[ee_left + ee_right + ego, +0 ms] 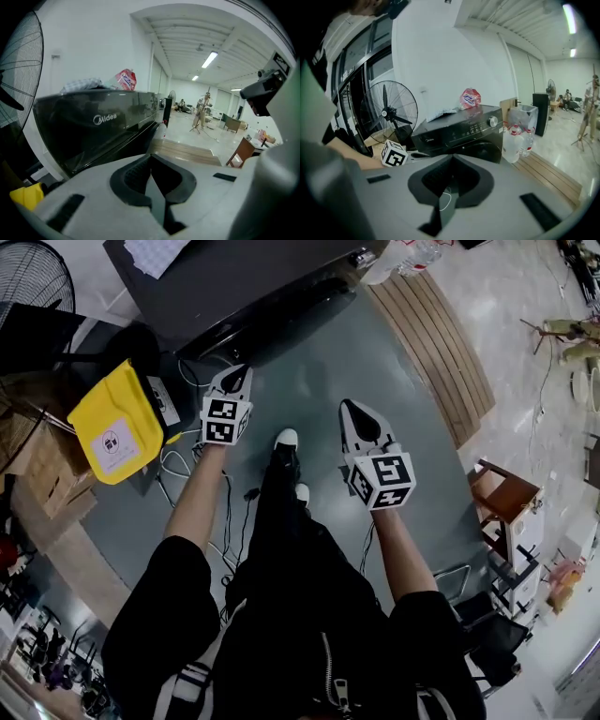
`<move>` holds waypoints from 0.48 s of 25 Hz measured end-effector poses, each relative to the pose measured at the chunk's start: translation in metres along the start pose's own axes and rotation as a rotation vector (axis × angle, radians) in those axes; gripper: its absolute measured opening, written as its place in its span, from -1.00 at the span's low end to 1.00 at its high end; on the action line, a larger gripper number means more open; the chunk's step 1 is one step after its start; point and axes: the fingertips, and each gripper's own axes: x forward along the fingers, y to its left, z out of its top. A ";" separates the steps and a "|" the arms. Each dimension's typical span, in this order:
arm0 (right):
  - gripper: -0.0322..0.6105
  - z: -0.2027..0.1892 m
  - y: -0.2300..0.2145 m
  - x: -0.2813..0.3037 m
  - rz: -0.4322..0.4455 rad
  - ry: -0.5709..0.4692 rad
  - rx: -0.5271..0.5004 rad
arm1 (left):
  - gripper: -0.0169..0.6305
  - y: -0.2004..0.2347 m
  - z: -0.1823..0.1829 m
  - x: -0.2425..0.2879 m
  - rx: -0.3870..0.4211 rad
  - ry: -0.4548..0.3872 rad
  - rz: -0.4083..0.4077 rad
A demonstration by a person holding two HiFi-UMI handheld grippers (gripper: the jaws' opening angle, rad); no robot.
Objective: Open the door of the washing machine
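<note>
Flanking the washing machine (pixel 234 277) at frame top are a yellow bag (pixel 112 423), cables (pixel 183 465) and planks (pixel 436 343). Its front runs left-right, and its door (pixel 485 151) faces down-frame toward the left gripper (pixel 236 374) and right gripper (pixel 351 411), whose fingers are clenched and empty.

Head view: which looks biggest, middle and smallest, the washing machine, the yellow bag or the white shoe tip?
1. washing machine, largest, even though the picture's top edge cuts it off
2. yellow bag
3. white shoe tip, smallest
</note>
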 end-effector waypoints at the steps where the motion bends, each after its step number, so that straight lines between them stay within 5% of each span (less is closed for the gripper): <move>1: -0.89 -0.002 -0.003 0.003 -0.005 0.008 0.004 | -0.92 0.007 -0.007 0.008 -0.009 0.019 0.006; 3: -0.89 -0.006 -0.009 0.009 -0.015 0.022 0.014 | -0.71 0.018 -0.021 0.024 -0.029 0.056 0.005; 12: -0.89 -0.020 -0.040 0.020 -0.076 0.072 0.058 | -0.57 0.043 -0.082 0.080 -0.004 0.234 -0.040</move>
